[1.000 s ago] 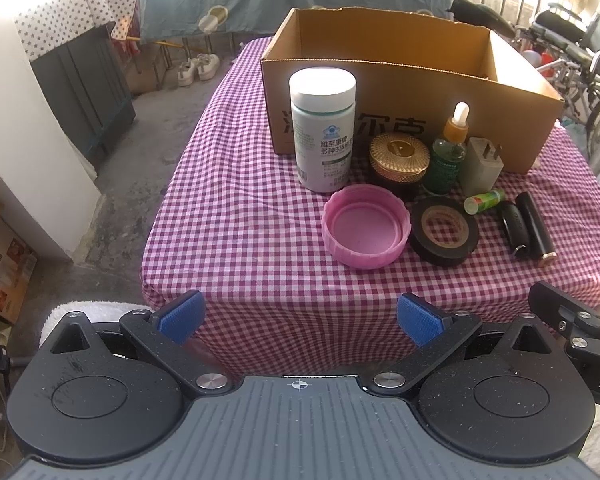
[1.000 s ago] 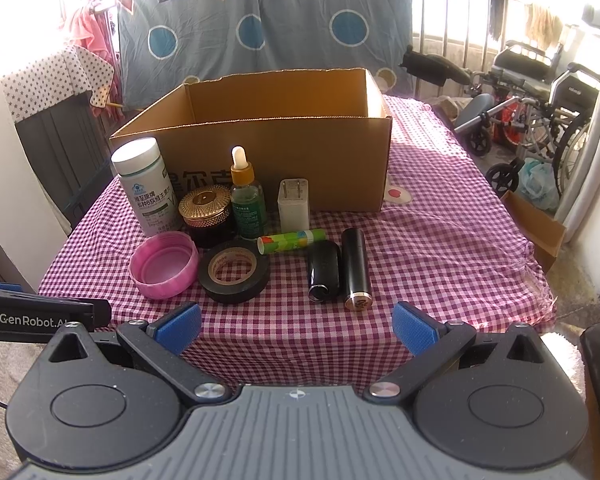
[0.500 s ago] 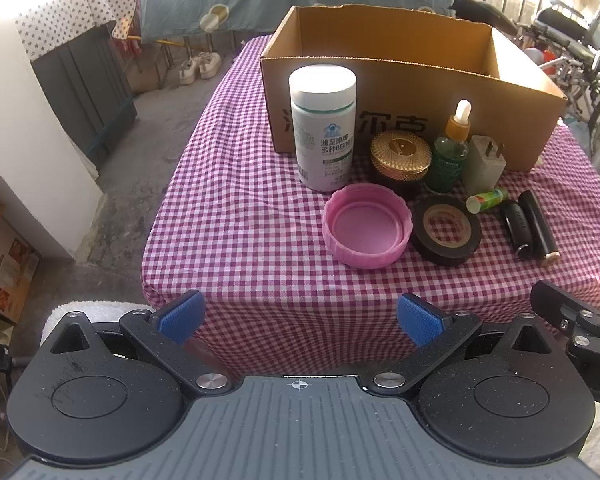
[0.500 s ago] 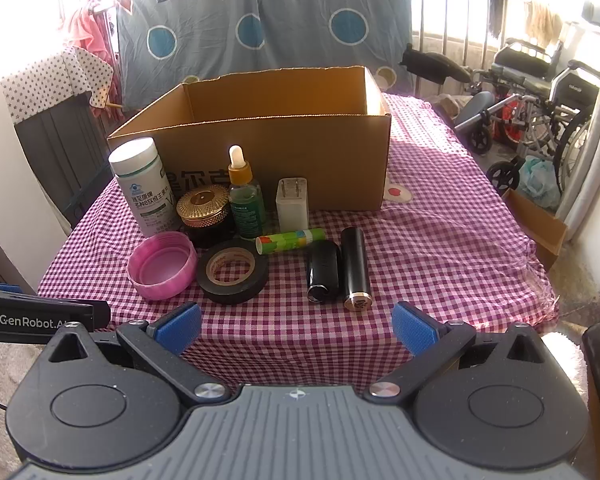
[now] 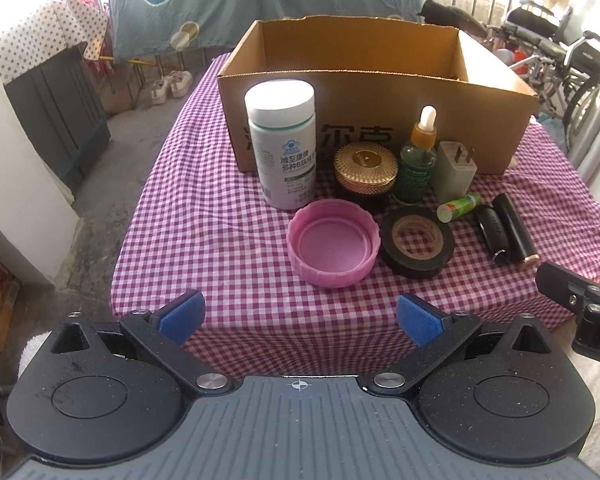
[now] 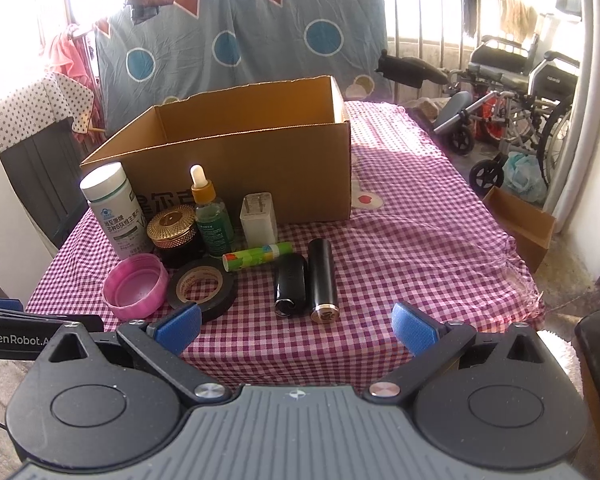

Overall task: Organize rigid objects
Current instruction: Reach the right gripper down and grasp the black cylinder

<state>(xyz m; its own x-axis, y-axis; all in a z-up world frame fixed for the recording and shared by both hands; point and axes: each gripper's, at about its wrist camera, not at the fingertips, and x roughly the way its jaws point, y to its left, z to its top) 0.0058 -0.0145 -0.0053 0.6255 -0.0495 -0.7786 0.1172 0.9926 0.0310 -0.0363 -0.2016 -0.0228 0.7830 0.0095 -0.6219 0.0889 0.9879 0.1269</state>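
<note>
- Our left gripper (image 5: 299, 317) and right gripper (image 6: 296, 328) both hang at the near edge of the desk (image 6: 412, 240), jaws spread wide, nothing between them.
- The things to sort sit in a cluster just in front of the open box (image 6: 236, 156), none inside it as far as we can see.
- The white bottle (image 5: 283, 142) stands upright at the left; we judge it stiff and smooth, best gripped across its body.
- The dropper bottle (image 5: 416, 160) is upright too, probably glass, top-heavy and fragile; we take it low on the body, not the bulb.
- The pink lid (image 5: 334, 242) lies open side up, light; we pinch its rim.
- The tape roll (image 5: 418, 240) lies flat; one wall suits a pinch.
- The two black tubes (image 6: 312, 280) lie side by side, touching, long axes running near to far; they may roll, so we grip across them.
- The green tube (image 6: 258, 255) lies left to right.
</note>
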